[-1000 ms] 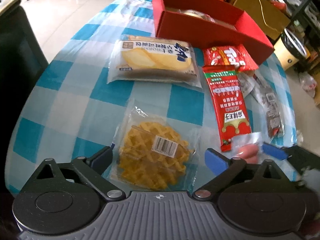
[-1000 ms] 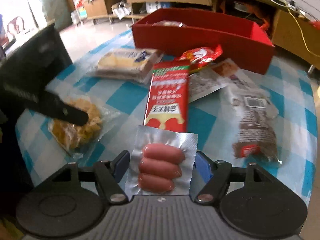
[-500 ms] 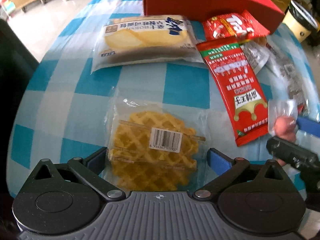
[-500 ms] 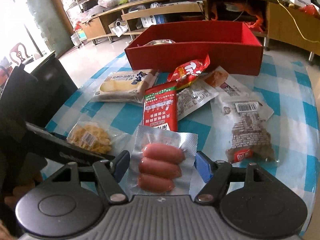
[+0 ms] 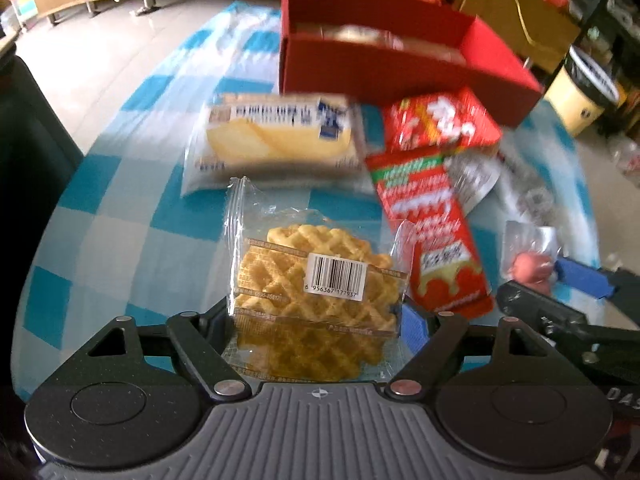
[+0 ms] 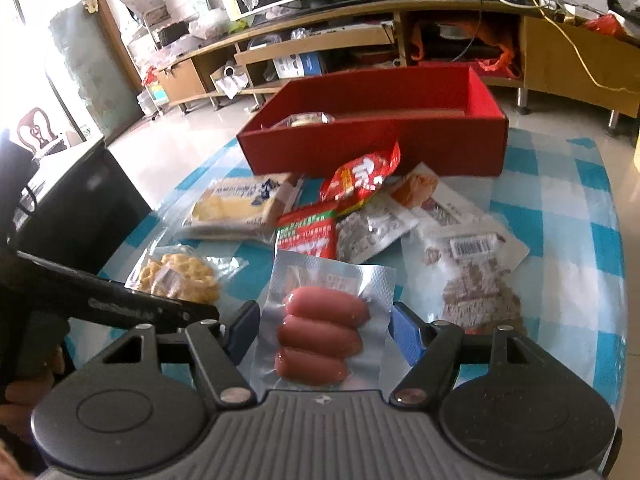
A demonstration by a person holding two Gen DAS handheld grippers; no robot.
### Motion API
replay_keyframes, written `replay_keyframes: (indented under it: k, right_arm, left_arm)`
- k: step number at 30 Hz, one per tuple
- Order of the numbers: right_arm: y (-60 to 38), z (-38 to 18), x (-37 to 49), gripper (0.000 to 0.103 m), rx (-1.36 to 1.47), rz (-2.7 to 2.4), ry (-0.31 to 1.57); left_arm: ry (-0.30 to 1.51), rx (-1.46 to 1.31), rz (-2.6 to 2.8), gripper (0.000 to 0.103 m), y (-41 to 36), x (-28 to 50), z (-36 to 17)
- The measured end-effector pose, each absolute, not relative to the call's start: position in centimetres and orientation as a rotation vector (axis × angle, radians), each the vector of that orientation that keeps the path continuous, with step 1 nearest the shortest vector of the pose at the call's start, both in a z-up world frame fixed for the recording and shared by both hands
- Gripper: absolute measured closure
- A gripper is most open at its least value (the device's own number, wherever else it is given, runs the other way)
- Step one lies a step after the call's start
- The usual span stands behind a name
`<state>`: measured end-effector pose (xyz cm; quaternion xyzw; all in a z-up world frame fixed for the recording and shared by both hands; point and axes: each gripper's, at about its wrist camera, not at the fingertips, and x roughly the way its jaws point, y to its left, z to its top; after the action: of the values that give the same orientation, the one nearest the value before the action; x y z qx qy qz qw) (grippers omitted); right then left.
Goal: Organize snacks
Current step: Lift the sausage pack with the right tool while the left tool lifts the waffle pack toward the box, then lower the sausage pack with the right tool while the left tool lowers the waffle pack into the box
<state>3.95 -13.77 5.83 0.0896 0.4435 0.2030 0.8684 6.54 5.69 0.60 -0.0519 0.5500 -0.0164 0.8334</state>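
Left view: from my left wrist, steeply down, close over the checked table [image 5: 120, 216].
Right view: my right wrist, shallower, facing the red box [image 6: 376, 152].
Shared: table, box, scattered snacks.

A low wooden shelf unit [image 6: 360, 46] lines the far wall, beside what looks like a dark chair [image 6: 80, 204].

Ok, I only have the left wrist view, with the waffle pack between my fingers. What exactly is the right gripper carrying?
Observer: The right gripper is shut on a silver sausage pack with three sausages in it, a pad on each side edge.
Operator: Is the red box filling up?
Observer: Hardly. The red box shows one clear packet at its left end; nothing else rises above its wall.
Operator: And that blurred packet at the table's right?
Observer: A brown grainy snack packet with a barcode label, lying flat.
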Motion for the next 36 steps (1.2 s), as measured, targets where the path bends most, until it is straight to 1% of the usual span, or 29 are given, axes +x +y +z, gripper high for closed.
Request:
replay_keyframes:
  k: [15,29,36]
  right_arm:
    - [-15.3,8.6,9.1,0.033,0.218,0.403,0.811]
    - [-16.8,10.6,14.9,0.033,0.206,0.379,0.72]
    - [-17.3,10.8,17.3,0.033,0.201,0.366,0.704]
  left_arm:
    - [1.035,-0.136,-0.045,0.019,3.9,11.3,5.0]
    - [0.959,-0.082,-0.03,0.018,1.2,17.0,6.6]
    - [0.936,-0.09,-0.016,0.018,1.1,19.6,7.1]
